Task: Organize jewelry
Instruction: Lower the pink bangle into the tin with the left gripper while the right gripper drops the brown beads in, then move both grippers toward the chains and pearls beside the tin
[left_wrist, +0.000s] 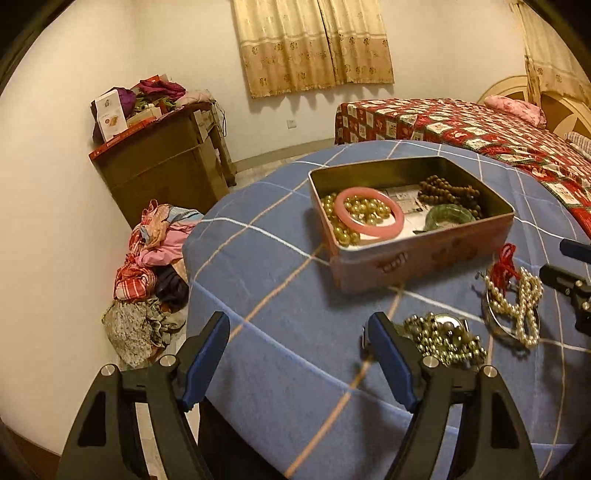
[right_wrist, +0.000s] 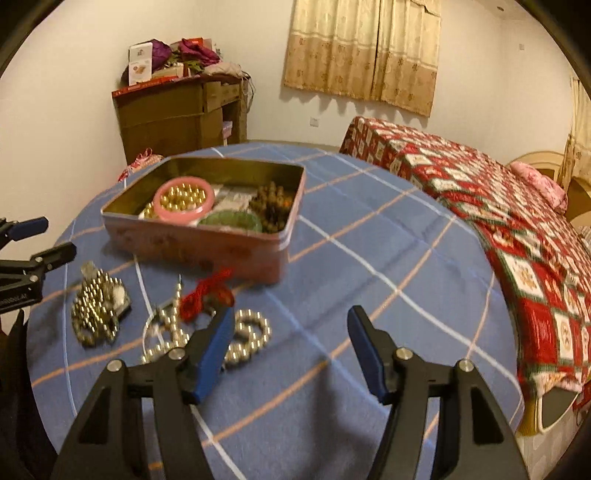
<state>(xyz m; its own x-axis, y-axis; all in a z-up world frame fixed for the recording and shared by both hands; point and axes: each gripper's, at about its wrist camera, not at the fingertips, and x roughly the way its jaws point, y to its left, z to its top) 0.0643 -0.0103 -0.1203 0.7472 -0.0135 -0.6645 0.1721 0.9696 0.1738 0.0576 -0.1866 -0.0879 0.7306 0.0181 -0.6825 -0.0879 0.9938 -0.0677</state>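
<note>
Both the left gripper (left_wrist: 297, 326) and right gripper (right_wrist: 291, 321) hover over the blue checked bench (right_wrist: 369, 266) with jaws spread, holding nothing. Just ahead lie a silvery bead heap (left_wrist: 441, 339) and a pearl necklace (left_wrist: 517, 302) with red cord. Farther back, the pink tin (left_wrist: 417, 254) holds a pink bangle (left_wrist: 369, 216), gold beads, brown beads and a green bangle.

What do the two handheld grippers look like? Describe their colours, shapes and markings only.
Both the left gripper and right gripper have matte black triangular cut-out linkage arms, round silver pivot bolts and slim blue finger pads. Small white lettering, unreadable, marks the left gripper's black body. No cables or sleeves show.
</note>
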